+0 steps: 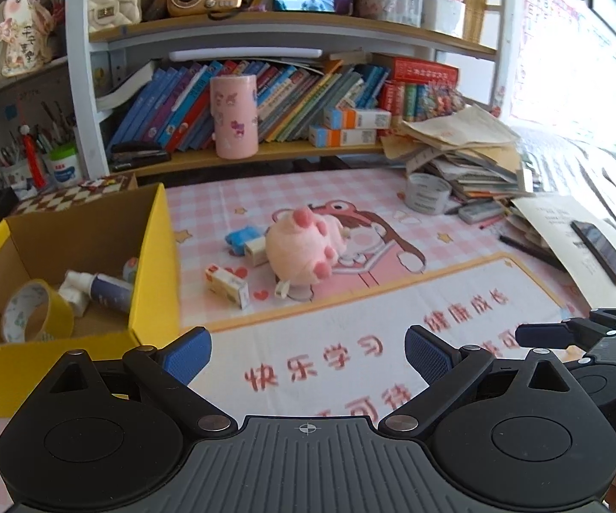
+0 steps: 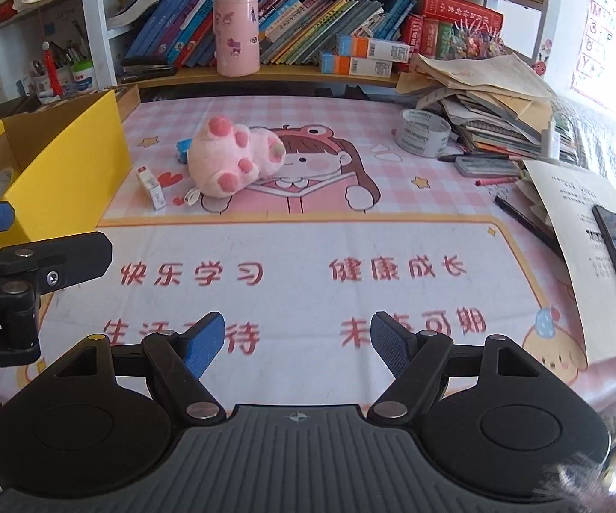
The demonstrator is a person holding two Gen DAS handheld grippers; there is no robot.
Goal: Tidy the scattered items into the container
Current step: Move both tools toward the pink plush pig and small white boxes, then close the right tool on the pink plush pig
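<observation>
My left gripper (image 1: 308, 352) and right gripper (image 2: 297, 342) both have jaws spread and empty, and the pink plush (image 1: 303, 252) lies far ahead on the worktop – just right of the yellow box (image 1: 154, 256), so nearer my left hand.

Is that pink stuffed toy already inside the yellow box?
No, the pink stuffed toy lies on the pink desk mat, to the right of the yellow box and outside it.
</observation>
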